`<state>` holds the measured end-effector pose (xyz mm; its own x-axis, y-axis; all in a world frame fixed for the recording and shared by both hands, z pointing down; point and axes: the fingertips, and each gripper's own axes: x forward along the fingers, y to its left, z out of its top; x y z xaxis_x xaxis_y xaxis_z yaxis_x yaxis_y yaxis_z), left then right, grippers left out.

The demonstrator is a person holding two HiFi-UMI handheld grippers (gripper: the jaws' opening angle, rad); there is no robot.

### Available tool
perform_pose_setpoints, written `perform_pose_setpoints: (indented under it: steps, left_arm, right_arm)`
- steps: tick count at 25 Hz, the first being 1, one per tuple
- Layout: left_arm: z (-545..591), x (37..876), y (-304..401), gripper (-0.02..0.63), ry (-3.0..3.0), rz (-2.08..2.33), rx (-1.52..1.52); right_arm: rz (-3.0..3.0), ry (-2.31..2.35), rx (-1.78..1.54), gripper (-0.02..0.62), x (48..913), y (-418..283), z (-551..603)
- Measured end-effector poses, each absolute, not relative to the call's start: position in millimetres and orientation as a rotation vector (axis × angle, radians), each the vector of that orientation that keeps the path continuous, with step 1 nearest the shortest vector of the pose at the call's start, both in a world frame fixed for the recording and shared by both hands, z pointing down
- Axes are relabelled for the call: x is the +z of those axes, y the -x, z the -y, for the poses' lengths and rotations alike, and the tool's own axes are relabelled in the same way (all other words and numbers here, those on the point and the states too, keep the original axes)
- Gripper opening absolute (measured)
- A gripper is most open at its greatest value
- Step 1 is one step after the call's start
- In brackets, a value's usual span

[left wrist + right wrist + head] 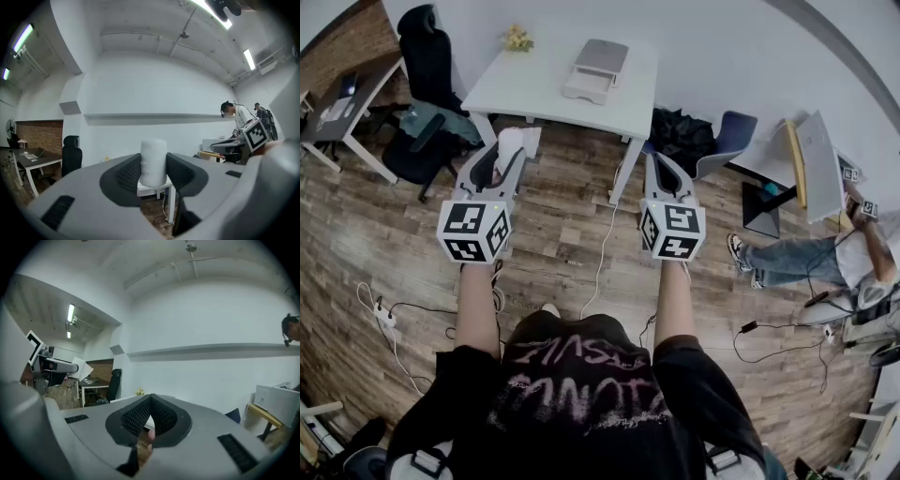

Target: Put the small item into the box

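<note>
My left gripper (512, 148) is shut on a small white cylinder-shaped item (512, 141), held upright in the air in front of me. In the left gripper view the white item (153, 161) sits between the two dark ribbed pads (127, 174), which press on its sides. My right gripper (657, 161) is held level beside it, shut, with nothing between its pads (136, 416). A white box with a grey lid (598, 69) lies on the white table (534, 89) ahead, beyond both grippers.
A black office chair (427, 56) and a dark desk (342, 98) stand at the left. Yellow flowers (517, 38) sit on the table's far corner. A seated person's legs (787, 258) stretch out at the right. Cables (602, 253) run over the wooden floor.
</note>
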<state>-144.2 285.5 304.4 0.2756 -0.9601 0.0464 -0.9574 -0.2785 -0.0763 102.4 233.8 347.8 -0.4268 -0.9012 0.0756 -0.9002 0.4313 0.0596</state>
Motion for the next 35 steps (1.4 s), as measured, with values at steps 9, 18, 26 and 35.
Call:
perform_pose_setpoints:
  steps: [9,18,26,35]
  left_arm:
    - [-288.1,304.8,146.4,0.169,2.477,-1.864,-0.135]
    - [-285.4,305.8,156.7,0.169,2.488,-1.851,-0.142]
    - [-288.0,304.7,173.1,0.169,2.519,-1.796,-0.136]
    - [-282.9,309.0,188.6,0.169,2.542,-1.774,-0.145]
  right_arm:
    - [2.588,-1.638,-0.021,0.011,346.8,-99.5,-234.6]
    - [2.576,-1.658,-0.010,0.011,346.4,-90.2,-233.7]
    - [2.560,-1.690,-0.004,0.011,347.1,-71.4,-242.8]
    - [2.546,-1.710,-0.030,0.011,344.1,-56.4,-241.6]
